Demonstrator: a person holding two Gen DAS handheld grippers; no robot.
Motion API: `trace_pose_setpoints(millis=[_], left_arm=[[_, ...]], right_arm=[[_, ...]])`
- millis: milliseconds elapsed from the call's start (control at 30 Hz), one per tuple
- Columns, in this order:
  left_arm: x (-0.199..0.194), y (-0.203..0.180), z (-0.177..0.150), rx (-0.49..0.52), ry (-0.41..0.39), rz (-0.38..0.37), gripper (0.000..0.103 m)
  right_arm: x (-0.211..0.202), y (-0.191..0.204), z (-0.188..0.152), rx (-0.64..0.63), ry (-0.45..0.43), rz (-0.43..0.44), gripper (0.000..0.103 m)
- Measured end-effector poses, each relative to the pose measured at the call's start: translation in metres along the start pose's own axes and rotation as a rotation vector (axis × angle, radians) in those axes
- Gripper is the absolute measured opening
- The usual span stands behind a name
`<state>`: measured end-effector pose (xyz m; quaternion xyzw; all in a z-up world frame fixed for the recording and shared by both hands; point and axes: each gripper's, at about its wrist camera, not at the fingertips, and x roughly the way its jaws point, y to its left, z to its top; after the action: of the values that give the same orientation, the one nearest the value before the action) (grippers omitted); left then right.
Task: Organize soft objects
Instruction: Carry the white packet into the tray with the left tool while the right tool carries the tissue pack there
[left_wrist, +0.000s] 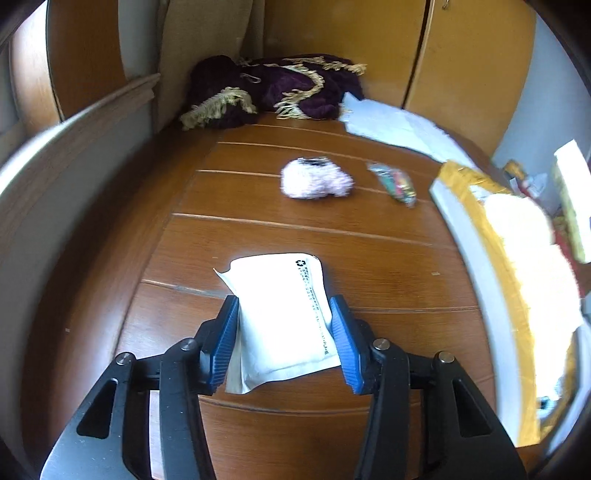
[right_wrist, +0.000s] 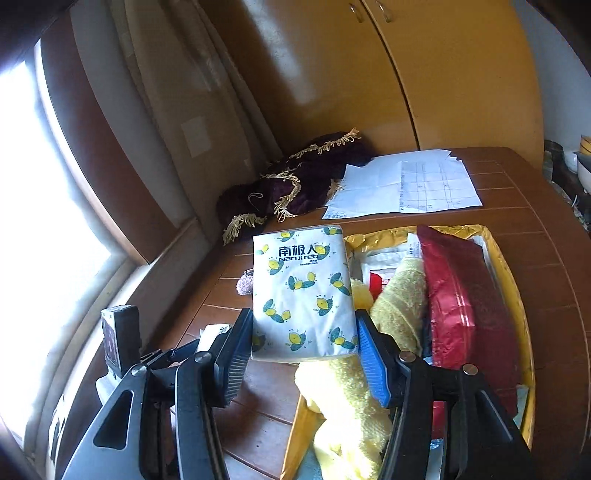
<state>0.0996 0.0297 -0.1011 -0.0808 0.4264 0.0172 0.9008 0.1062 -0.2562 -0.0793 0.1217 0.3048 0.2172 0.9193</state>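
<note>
The right claw (right_wrist: 303, 347) pinches the tissue pack (right_wrist: 303, 291), long side pointing to 12 o'clock — the yellow tray (right_wrist: 513, 273) lies at 3 o'clock, just beside. The left claw (left_wrist: 284, 325) pinches a white pouch (left_wrist: 280, 317) over the desk (left_wrist: 332, 236), farther from the tray.

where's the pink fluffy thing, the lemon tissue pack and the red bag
pink fluffy thing (left_wrist: 316, 181), left wrist view, middle of its fuzzy body
lemon tissue pack (right_wrist: 303, 291), right wrist view, centre of its printed face
red bag (right_wrist: 461, 291), right wrist view, middle of its foil front
</note>
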Motion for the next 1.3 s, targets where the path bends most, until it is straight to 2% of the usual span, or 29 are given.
trace_pose_setpoints(millis=[100,200,300,467,600,767,1067,1167,1300], left_arm=[[-0.018,-0.011,0.003,-0.009,-0.061,-0.066,0.047],[-0.038,-0.024,0.013,-0.025,-0.108,-0.166,0.047],[-0.049,-0.04,0.031,-0.026,-0.127,-0.265,0.047],[-0.046,-0.074,0.062,0.005,-0.119,-0.373,0.047],[-0.021,-0.101,0.08,0.027,-0.057,-0.398,0.047],[0.0,-0.123,0.088,0.035,0.014,-0.425,0.047],[0.009,-0.155,0.096,0.075,0.045,-0.448,0.047],[0.017,-0.163,0.105,0.065,0.067,-0.477,0.047],[0.033,-0.175,0.111,0.079,0.072,-0.425,0.047]], right_arm=[[-0.002,-0.01,0.001,0.025,-0.002,-0.01,0.057],[-0.002,-0.014,0.001,0.025,0.001,-0.018,0.057],[-0.001,-0.019,0.001,0.027,0.007,-0.046,0.057],[0.009,-0.036,-0.003,0.053,0.047,-0.08,0.057],[0.005,-0.046,-0.009,0.064,0.045,-0.076,0.057],[0.004,-0.051,-0.015,0.052,0.05,-0.084,0.057],[0.001,-0.055,-0.019,0.067,0.049,-0.08,0.057],[-0.002,-0.056,-0.018,0.073,0.041,-0.077,0.057],[-0.001,-0.055,-0.019,0.074,0.045,-0.082,0.057]])
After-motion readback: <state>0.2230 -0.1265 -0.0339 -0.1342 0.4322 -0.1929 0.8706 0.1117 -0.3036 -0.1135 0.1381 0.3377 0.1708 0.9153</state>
